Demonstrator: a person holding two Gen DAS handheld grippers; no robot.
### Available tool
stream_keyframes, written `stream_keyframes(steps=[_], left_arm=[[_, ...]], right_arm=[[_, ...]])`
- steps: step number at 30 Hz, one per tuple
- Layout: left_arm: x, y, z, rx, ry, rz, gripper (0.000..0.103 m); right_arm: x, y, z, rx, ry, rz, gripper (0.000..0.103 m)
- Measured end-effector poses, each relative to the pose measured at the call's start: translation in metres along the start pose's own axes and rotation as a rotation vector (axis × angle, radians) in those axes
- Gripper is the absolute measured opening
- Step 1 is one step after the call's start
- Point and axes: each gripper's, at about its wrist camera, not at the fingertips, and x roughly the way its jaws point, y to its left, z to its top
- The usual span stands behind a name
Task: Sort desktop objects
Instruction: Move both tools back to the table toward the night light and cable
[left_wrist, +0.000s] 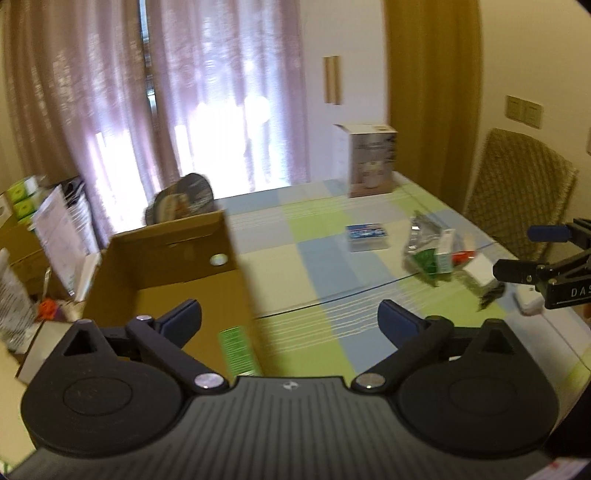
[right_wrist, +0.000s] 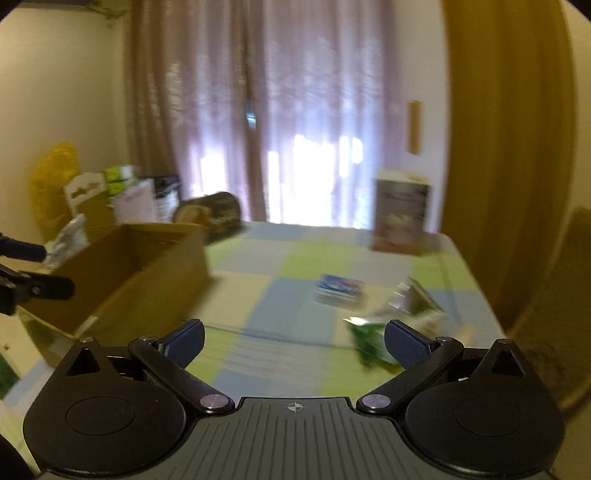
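An open cardboard box (left_wrist: 166, 258) stands on the left of the checked tablecloth (left_wrist: 314, 277). My left gripper (left_wrist: 290, 317) hovers open over the box's right wall, with nothing between its fingers. A flat green-printed item (left_wrist: 238, 350) shows inside the box. On the right lie a blue card pack (left_wrist: 367, 236) and a pile of small items (left_wrist: 436, 254) with a green packet. My right gripper (right_wrist: 295, 332) is open and holds nothing, low over the table, with the green packet (right_wrist: 373, 336) just inside its right finger. Both views are motion-blurred.
A tall white carton (left_wrist: 373, 158) stands at the table's far edge. A wicker chair (left_wrist: 517, 192) sits right of the table. Boxes, papers and bags (left_wrist: 55, 229) crowd the floor left of the cardboard box. Curtains (left_wrist: 166, 92) hang behind.
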Motion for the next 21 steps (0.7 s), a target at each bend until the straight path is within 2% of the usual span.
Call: stream_keyframes(steps=[10,13,21], left_arm=[[0.044,-0.088,0.004,0.083,0.041,-0.127,0.101],[0.06,-0.119,0.0,0.133,0.049,-0.161,0.101],[0.097,-0.165,-0.007,0.164,0.08,-0.239,0.101]], right_arm=[[-0.045,-0.089,-0.039,0.091,0.026,-0.143,0.101],[-0.052,-0.108,-0.049,0.107,0.038,-0.183,0.101],[-0.057,-0.149,-0.082,0.132,0.123,-0.247,0.101]])
